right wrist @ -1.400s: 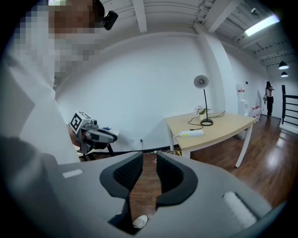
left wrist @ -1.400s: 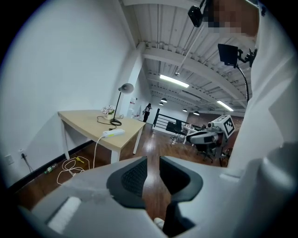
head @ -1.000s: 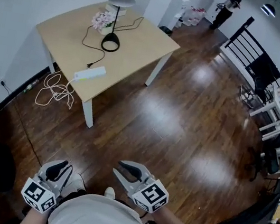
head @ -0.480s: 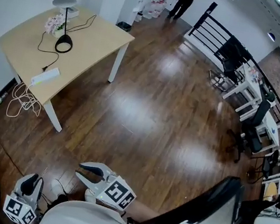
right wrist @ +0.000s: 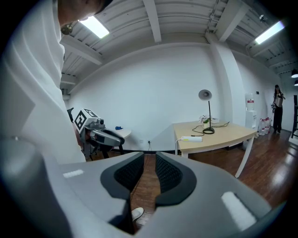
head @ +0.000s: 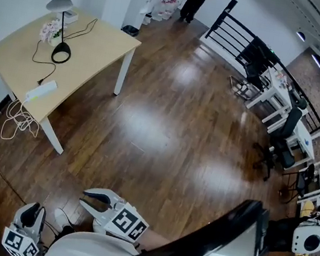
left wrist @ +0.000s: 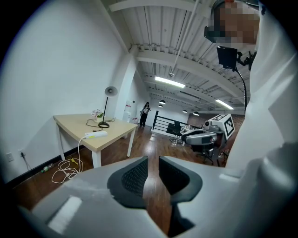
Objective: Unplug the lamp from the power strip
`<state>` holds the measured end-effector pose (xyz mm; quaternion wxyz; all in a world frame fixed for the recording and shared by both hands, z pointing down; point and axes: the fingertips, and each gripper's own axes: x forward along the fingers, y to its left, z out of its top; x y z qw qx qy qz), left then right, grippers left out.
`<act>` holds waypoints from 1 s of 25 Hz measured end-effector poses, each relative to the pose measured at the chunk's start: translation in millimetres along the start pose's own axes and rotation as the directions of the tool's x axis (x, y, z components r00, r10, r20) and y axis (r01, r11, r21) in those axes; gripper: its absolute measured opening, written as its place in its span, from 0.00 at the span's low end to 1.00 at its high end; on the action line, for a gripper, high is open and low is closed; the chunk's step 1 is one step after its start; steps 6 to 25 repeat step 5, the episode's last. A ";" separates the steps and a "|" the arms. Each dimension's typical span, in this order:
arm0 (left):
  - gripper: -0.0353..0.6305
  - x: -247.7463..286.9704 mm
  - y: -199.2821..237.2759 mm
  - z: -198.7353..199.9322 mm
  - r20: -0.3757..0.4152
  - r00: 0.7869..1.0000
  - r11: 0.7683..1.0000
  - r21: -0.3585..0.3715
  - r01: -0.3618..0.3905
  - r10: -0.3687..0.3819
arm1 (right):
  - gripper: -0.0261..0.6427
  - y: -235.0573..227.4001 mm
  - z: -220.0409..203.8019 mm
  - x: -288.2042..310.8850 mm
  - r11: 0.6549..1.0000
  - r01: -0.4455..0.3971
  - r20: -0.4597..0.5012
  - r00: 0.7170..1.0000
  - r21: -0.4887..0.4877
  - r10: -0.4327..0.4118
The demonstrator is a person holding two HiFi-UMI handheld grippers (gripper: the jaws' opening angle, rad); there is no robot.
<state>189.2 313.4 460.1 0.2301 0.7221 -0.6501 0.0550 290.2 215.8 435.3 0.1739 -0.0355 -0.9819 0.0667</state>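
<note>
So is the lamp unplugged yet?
Not yet. Nothing looks done: the cord from the lamp seems to end in the power strip on the table. Nothing is in hand: the left claw and right claw are both open and empty, far from the table. Left to do: walk over, grab the plug and pull it out.

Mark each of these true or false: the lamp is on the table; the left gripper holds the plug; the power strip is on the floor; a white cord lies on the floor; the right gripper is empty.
1. The lamp stands on the table. True.
2. The left gripper holds the plug. False: its fingers are apart with nothing between them, far from the table.
3. The power strip lies on the floor. False: it lies on the table, near the edge.
4. A white cord lies looped on the floor by the table. True.
5. The right gripper is empty. True.
</note>
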 end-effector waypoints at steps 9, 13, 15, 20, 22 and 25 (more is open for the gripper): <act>0.18 0.2 -2.6 -3.9 0.005 1.000 1.000 -0.016 -0.001 0.001 | 0.16 2.3 -5.9 -3.5 1.000 0.004 -0.007 1.000 0.006 -0.004; 0.18 0.2 -2.6 -3.9 0.005 1.000 1.000 -0.016 -0.001 0.001 | 0.16 2.3 -5.9 -3.5 1.000 0.004 -0.007 1.000 0.006 -0.004; 0.18 0.2 -2.6 -3.9 0.005 1.000 1.000 -0.016 -0.001 0.001 | 0.16 2.3 -5.9 -3.5 1.000 0.004 -0.007 1.000 0.006 -0.004; 0.18 0.2 -2.6 -3.9 0.005 1.000 1.000 -0.016 -0.001 0.001 | 0.16 2.3 -5.9 -3.5 1.000 0.004 -0.007 1.000 0.006 -0.004; 0.18 0.2 -2.6 -3.9 0.005 1.000 1.000 -0.016 -0.001 0.001 | 0.16 2.3 -5.9 -3.5 1.000 0.004 -0.007 1.000 0.006 -0.004; 0.18 0.2 -2.6 -3.9 0.005 1.000 1.000 -0.016 -0.001 0.001 | 0.16 2.3 -5.9 -3.5 1.000 0.004 -0.007 1.000 0.006 -0.004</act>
